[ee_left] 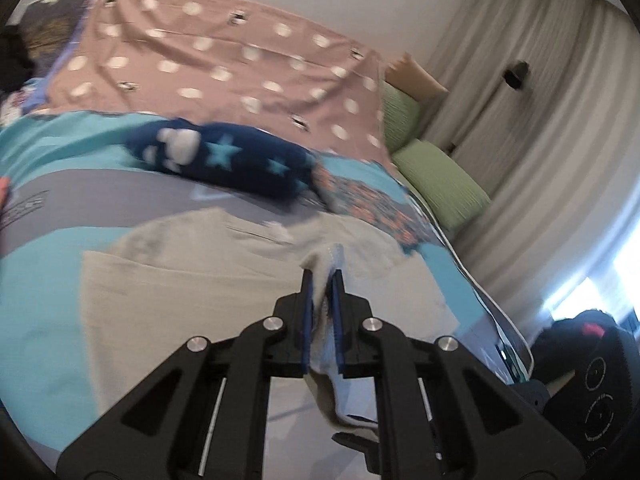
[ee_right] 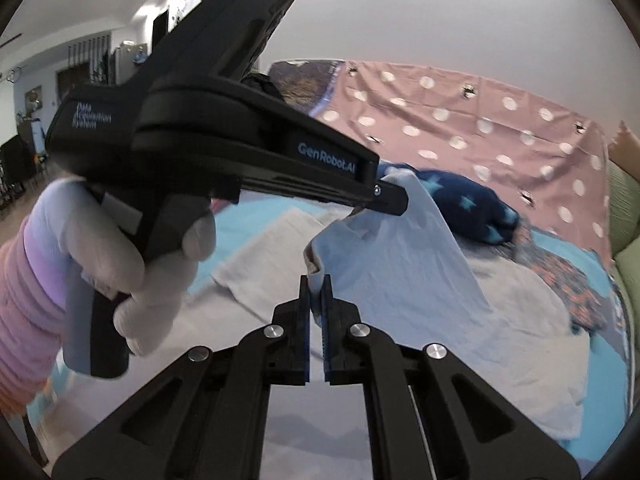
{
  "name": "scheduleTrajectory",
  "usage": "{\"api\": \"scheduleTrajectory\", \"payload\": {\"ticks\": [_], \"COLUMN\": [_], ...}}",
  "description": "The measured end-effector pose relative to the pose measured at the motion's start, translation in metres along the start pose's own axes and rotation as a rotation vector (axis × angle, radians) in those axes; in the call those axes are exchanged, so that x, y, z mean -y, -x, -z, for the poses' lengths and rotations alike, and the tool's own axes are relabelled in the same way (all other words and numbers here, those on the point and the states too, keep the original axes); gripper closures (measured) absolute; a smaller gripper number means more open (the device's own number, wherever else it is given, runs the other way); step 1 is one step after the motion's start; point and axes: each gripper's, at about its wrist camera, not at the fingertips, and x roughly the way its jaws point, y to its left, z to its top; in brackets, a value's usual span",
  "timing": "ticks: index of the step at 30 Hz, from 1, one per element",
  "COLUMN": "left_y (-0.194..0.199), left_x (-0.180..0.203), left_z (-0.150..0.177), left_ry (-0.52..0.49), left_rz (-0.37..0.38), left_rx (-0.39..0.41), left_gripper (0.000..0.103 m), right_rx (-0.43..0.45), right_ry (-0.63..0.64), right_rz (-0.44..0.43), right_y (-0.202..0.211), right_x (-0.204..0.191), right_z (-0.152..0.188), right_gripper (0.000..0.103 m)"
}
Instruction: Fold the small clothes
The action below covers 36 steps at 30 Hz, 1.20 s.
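Observation:
A pale grey small garment [ee_left: 168, 256] lies spread on the bed. My left gripper [ee_left: 322, 276] is shut on a bunched edge of it, lifted off the bedding. In the right wrist view the same garment [ee_right: 400, 280] hangs as a taut sheet between both tools. My right gripper [ee_right: 315, 280] is shut on its near corner. The left gripper [ee_right: 394, 196] shows there from the side, held by a gloved hand [ee_right: 132, 264], pinching the cloth's far corner. A navy garment with light stars [ee_left: 224, 156] lies bunched behind.
The bed carries a turquoise and grey cover [ee_left: 40, 320] and a pink spotted sheet [ee_left: 224, 64]. A patterned orange-and-blue cloth [ee_left: 372, 208] lies at the right. Green pillows [ee_left: 440, 180] and curtains [ee_left: 540, 120] flank the bed's right side. A dark bag [ee_left: 592, 360] sits low right.

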Motion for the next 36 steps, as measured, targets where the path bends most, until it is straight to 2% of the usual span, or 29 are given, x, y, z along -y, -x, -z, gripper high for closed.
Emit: {"api": "scheduleTrajectory", "payload": {"ticks": [4, 7, 11, 13, 16, 19, 22, 25, 28, 32, 36], "left_y": [0.022, 0.027, 0.020, 0.011, -0.003, -0.002, 0.000, -0.005, -0.017, -0.028, -0.036], "left_x": [-0.039, -0.058, -0.090, -0.105, -0.119, -0.117, -0.104, -0.091, -0.080, -0.072, -0.042], "left_z": [-0.011, -0.009, 0.008, 0.021, 0.042, 0.054, 0.060, 0.063, 0.068, 0.069, 0.059], "left_ry": [0.045, 0.060, 0.093, 0.120, 0.133, 0.122, 0.080, 0.026, -0.027, -0.060, -0.091], "left_rz": [-0.077, -0.122, -0.206, -0.236, -0.286, -0.278, -0.284, -0.304, -0.347, -0.425, -0.384], "left_rx": [0.045, 0.040, 0.008, -0.024, -0.080, -0.083, -0.071, -0.087, -0.126, -0.147, -0.121], "left_gripper": [0.094, 0.094, 0.094, 0.094, 0.094, 0.090, 0.071, 0.064, 0.057, 0.057, 0.049], "right_rx": [0.001, -0.031, -0.119, -0.164, -0.195, -0.210, -0.232, -0.250, -0.263, -0.273, -0.255], "right_ry": [-0.017, -0.028, -0.040, -0.060, -0.096, -0.189, -0.276, -0.343, -0.420, -0.500, -0.581], "right_rz": [-0.054, -0.084, -0.119, -0.141, -0.120, -0.068, 0.048, 0.182, 0.244, 0.280, 0.210], "right_y": [-0.025, -0.044, -0.067, -0.067, -0.051, -0.020, 0.007, 0.036, 0.061, 0.077, 0.077], "right_x": [-0.015, -0.025, -0.029, -0.023, 0.003, 0.050, 0.098, 0.141, 0.165, 0.190, 0.210], "right_z": [-0.017, -0.019, -0.008, 0.004, 0.019, 0.039, 0.064, 0.095, 0.125, 0.158, 0.171], "right_gripper": [0.099, 0.099, 0.099, 0.096, 0.090, 0.083, 0.081, 0.081, 0.081, 0.081, 0.081]}}
